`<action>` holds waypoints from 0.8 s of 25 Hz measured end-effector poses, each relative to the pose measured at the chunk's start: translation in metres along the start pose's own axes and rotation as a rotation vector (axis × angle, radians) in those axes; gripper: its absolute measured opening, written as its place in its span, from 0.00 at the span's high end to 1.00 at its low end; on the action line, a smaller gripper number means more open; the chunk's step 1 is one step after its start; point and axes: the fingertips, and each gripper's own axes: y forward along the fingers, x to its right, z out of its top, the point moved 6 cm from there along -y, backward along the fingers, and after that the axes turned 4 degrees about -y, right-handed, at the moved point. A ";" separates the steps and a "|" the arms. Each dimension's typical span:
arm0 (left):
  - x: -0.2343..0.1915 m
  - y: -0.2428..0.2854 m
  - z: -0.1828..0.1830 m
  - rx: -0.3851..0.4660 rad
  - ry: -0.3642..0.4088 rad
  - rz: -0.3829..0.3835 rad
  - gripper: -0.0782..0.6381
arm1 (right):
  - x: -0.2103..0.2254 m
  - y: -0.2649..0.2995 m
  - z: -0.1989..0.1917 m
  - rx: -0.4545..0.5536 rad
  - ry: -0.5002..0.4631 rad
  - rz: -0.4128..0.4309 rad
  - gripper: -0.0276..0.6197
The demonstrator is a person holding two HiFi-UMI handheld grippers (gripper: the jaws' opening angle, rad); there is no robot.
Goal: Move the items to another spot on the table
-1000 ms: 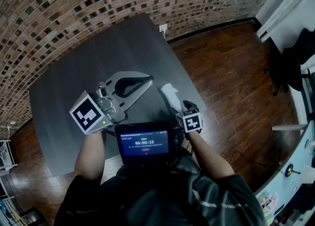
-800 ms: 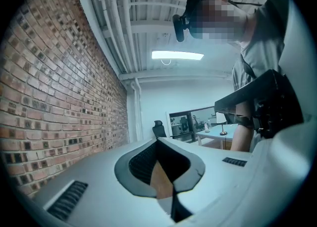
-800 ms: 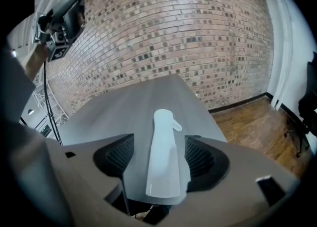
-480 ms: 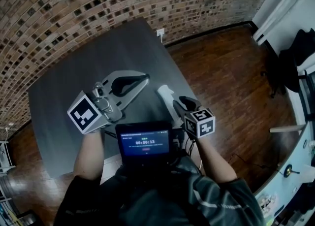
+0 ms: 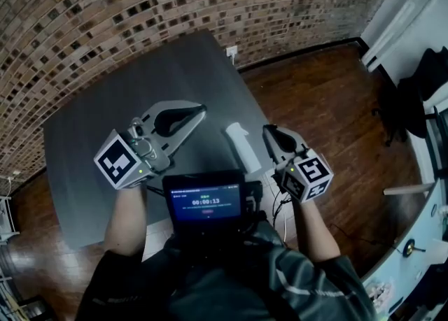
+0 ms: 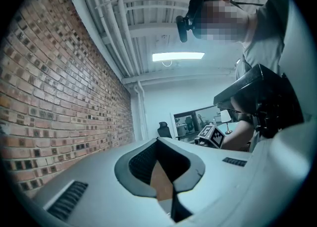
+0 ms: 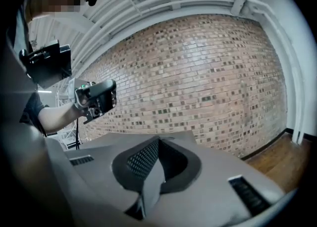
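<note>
Here, the white item (image 5: 238,146) is seen near the right edge of the tabletop (image 5: 105,110), apparently set down, with the right claw (image 5: 269,133), just closed on nothing, and the clenched, empty left claw (image 5: 199,110) held clear.

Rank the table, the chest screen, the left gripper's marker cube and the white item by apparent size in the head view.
1. Table
2. Chest screen
3. Marker cube on the left gripper
4. White item
The cube sits nearer the camera, so its lead over the white item is unsure.
</note>
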 end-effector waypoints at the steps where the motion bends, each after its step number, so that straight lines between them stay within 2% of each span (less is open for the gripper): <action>1: 0.001 -0.002 0.000 0.000 0.000 0.002 0.90 | -0.001 -0.002 0.004 0.030 -0.012 0.005 0.95; 8: 0.005 -0.005 -0.002 -0.024 -0.026 -0.007 0.90 | -0.002 -0.014 0.025 0.126 -0.072 0.008 0.95; 11: 0.004 -0.002 0.002 -0.010 0.000 -0.010 0.90 | -0.005 -0.015 0.033 0.140 -0.078 0.010 0.95; 14: 0.005 -0.003 0.001 -0.022 -0.016 -0.012 0.90 | -0.005 -0.016 0.035 0.146 -0.083 0.010 0.95; 20: 0.002 -0.004 0.005 -0.003 0.016 -0.003 0.90 | -0.007 -0.014 0.036 0.151 -0.086 0.018 0.95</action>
